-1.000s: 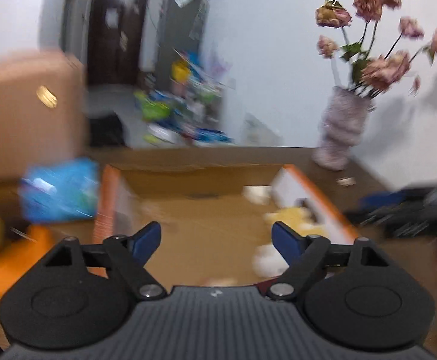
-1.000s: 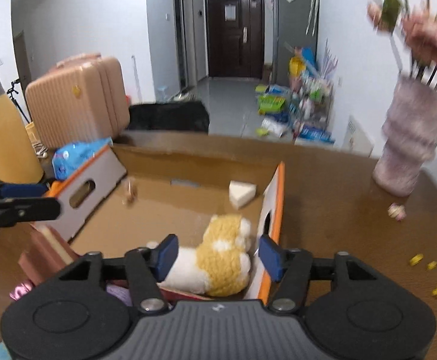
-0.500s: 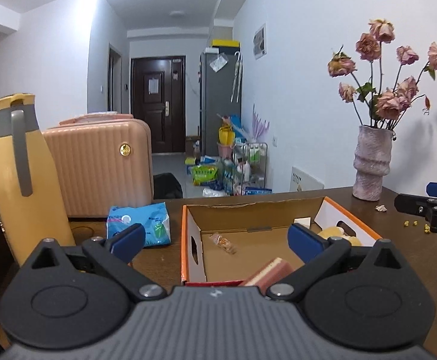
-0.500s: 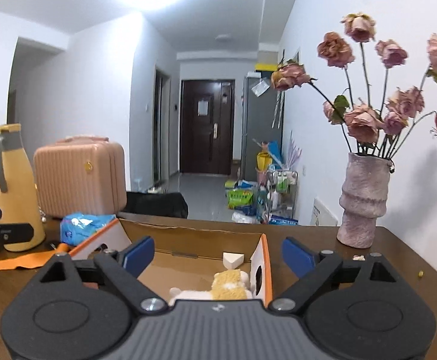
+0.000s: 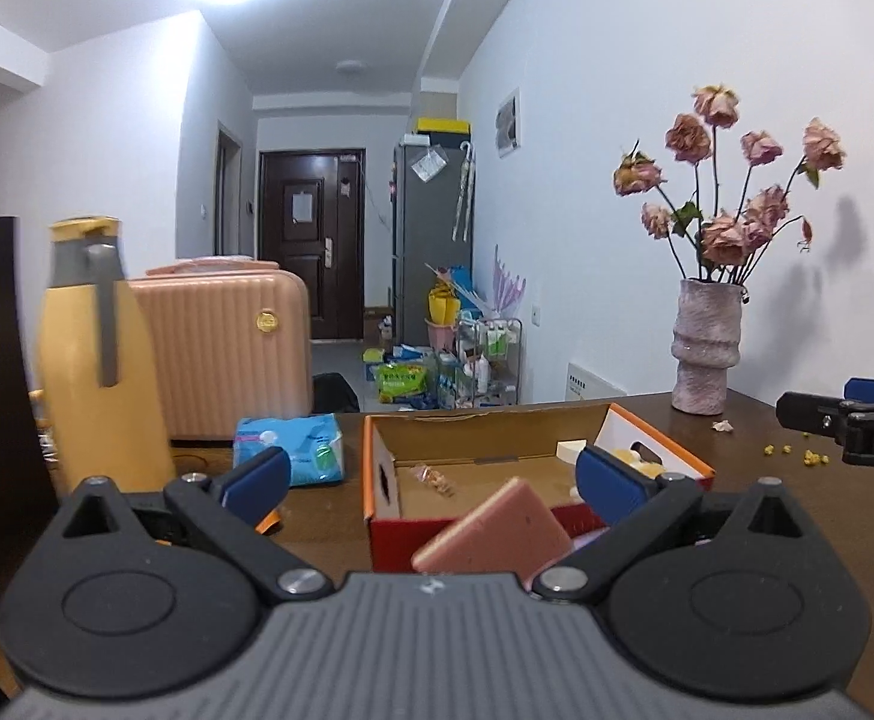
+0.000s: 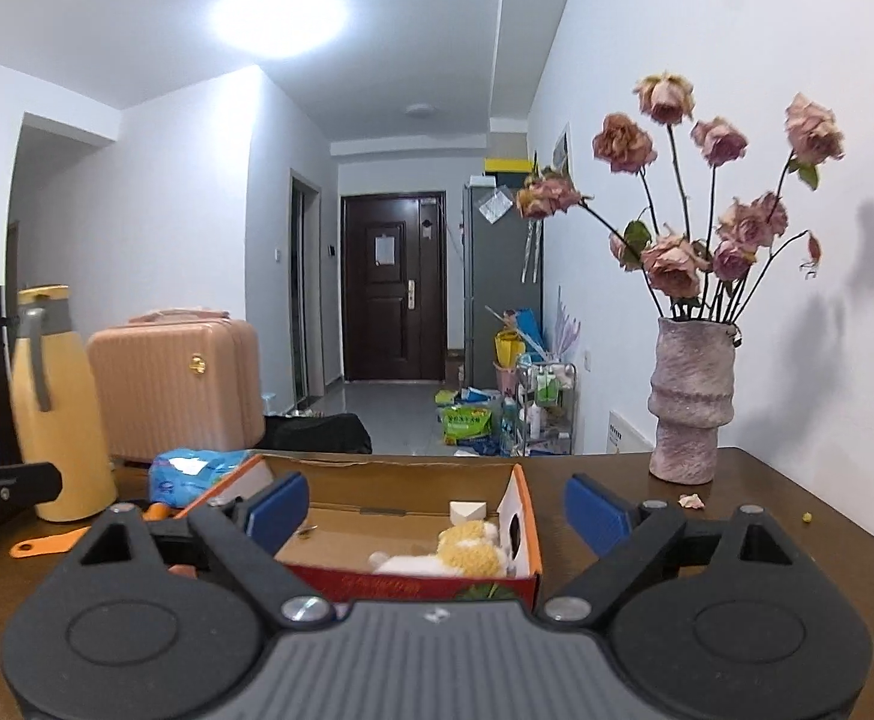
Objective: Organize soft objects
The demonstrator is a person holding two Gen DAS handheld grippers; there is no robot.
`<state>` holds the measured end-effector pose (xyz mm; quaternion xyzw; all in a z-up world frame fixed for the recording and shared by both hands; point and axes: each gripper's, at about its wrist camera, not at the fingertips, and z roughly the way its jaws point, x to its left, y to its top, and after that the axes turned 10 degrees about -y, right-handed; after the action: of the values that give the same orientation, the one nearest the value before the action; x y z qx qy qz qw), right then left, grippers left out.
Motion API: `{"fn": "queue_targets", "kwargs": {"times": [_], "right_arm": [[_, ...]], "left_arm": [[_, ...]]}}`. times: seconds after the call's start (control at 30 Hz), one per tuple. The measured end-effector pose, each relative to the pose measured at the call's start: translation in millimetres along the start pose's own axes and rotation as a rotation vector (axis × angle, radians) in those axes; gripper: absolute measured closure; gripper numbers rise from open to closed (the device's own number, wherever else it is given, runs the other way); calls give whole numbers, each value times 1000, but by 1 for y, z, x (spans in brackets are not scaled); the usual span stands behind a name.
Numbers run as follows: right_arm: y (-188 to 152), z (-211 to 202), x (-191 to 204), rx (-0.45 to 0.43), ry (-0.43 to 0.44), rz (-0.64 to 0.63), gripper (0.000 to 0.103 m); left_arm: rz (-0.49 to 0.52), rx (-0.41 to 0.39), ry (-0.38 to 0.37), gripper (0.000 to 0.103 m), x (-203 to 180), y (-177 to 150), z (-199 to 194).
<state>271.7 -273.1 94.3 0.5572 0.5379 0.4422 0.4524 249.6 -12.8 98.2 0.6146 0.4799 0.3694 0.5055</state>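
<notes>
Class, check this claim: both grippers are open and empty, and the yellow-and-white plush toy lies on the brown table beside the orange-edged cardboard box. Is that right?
Not quite. The yellow-and-white plush toy lies inside the orange-edged cardboard box, not on the brown table beside it; the right wrist view shows this. The left gripper and right gripper are indeed open and empty.

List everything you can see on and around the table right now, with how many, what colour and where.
cardboard box: one, orange-edged, table centre
plush toy: one, yellow and white, inside box
white wedge: one, inside box, far end
pink sponge block: one, leaning at box's near edge
blue packet: one, left of box
yellow flask: one, table's left side
vase of roses: one, pink, table's far right
suitcase: one, pink, behind table
left hand-held gripper: open, empty
right hand-held gripper: open, empty
</notes>
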Motion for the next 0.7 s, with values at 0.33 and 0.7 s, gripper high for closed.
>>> {"fn": "queue_targets", "kwargs": {"times": [0.33,0.7], "right_arm": [[-55,-109,14,51,44,67,10],[-114,-210,23,135,36,98,9]], "left_arm": [[47,-43,8,0,-29,-57,-115],[12,-44,32,0,-33,-92,-195]]}}
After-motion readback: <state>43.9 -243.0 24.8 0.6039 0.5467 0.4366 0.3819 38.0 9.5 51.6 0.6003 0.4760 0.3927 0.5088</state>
